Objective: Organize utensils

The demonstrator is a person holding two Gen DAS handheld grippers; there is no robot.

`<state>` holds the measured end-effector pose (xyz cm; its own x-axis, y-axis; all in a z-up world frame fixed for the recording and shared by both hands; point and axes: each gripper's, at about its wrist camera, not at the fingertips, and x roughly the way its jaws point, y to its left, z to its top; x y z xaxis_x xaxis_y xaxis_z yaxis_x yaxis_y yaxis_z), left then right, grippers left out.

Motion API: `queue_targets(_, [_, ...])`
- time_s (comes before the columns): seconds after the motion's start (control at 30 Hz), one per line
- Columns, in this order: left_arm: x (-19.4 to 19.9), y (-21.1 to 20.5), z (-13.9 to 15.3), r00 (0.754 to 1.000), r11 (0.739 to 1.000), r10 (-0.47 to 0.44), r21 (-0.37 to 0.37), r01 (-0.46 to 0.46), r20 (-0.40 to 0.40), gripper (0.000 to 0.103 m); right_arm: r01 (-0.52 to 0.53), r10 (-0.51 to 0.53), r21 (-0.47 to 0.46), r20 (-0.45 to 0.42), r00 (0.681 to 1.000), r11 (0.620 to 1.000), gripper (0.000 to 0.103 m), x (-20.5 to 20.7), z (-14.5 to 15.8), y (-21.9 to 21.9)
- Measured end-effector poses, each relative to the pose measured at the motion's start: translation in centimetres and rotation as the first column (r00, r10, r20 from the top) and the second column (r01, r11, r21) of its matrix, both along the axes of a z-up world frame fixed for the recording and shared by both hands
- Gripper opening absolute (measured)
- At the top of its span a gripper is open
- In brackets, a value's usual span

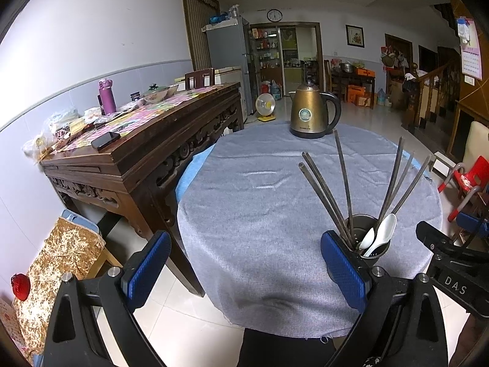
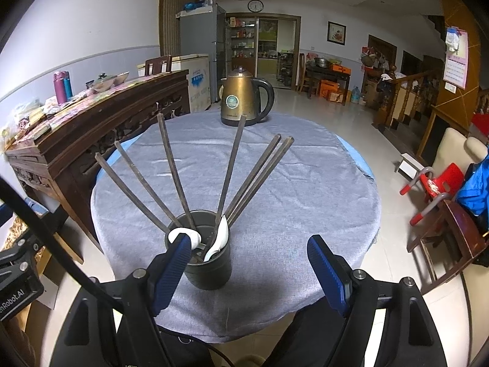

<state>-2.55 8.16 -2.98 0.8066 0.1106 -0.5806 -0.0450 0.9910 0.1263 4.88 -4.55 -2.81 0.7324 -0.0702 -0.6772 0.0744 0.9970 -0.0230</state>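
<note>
Left wrist view: left gripper (image 1: 247, 270) jaws wide apart, nothing between them, hanging over the near edge of the bench (image 1: 259, 189). The cup (image 1: 374, 249) sits just right of it on the grey cloth, close behind its right pad, not between the pads. Chopsticks (image 1: 343, 183) stand in the cup and fan outward because they lean on the rim. Two white spoons (image 1: 382, 234) rest bowl-up among them. The kettle (image 1: 311, 111) is well beyond the cup at the far edge. Part of the right gripper's body shows right of the cup.

Right wrist view: right gripper (image 2: 250, 270) also wide open and empty. The cup (image 2: 207, 270) is left of its centreline, with the left pad in front of the rim; contact can't be confirmed. Six chopsticks (image 2: 227, 171) are visible, splayed, with spoons (image 2: 218, 238) inside. Nothing loose on the cloth around the cup, so my read is that sorting is done or nearly done.
</note>
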Motion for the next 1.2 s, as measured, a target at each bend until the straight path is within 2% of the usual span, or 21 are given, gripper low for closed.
queue_targets(0.8, [-0.8, -0.6, 0.9, 1.0, 1.0, 0.013, 0.022, -0.013, 0.008, 0.098, -0.003, 0.003, 0.028, 0.013, 1.0, 1.0, 0.081, -0.1, 0.1, -0.4])
queue_targets(1.2, [-1.4, -2.1, 2.3, 0.999, 0.998, 0.021, 0.056, -0.023, 0.027, 0.098, -0.017, 0.015, 0.027, 0.064, 0.998, 0.999, 0.081, -0.9, 1.0, -1.2])
